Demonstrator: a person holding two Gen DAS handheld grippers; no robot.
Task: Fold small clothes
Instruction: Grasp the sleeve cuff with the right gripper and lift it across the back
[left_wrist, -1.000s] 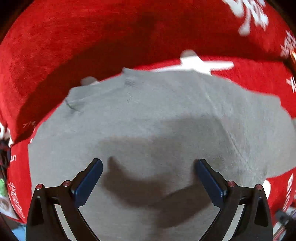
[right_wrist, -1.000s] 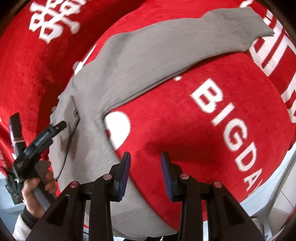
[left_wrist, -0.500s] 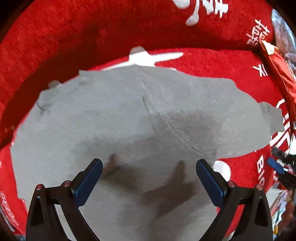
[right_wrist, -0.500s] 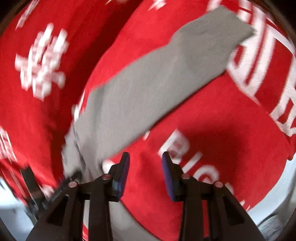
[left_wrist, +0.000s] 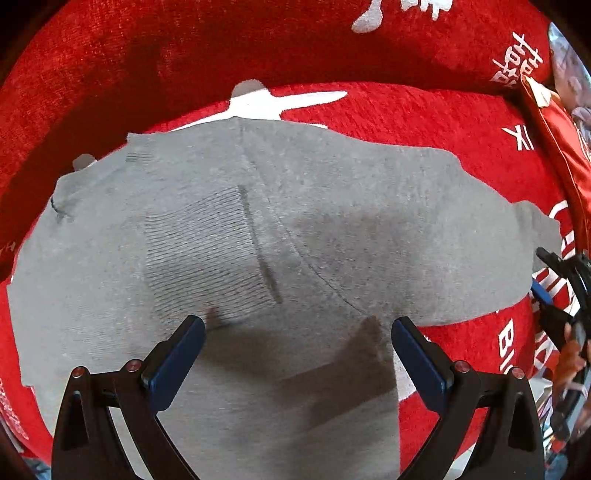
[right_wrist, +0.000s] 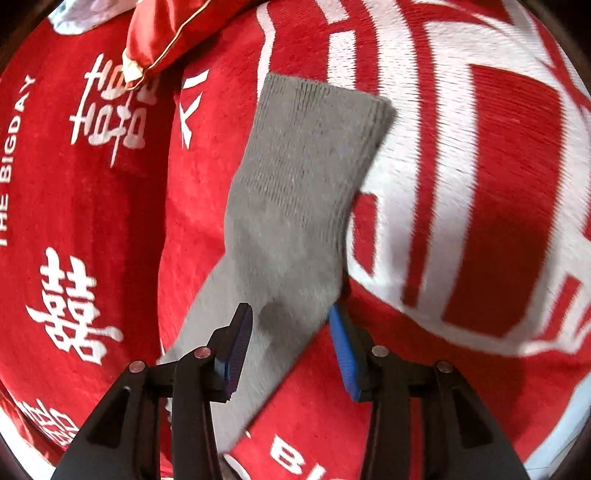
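Your right gripper (right_wrist: 291, 339) sits over the near part of the grey sock (right_wrist: 295, 192), its blue-padded jaws apart, one to each side of the fabric and not pressing it. The sock lies flat on the red blanket (right_wrist: 110, 206) with white lettering, its ribbed cuff at the far end, angled slightly right. A red satin cushion (right_wrist: 162, 33) rests at the far left.

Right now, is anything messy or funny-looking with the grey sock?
Nothing looks torn or spilled. The grey sock just lies bent at the heel on the red blanket, not folded yet.
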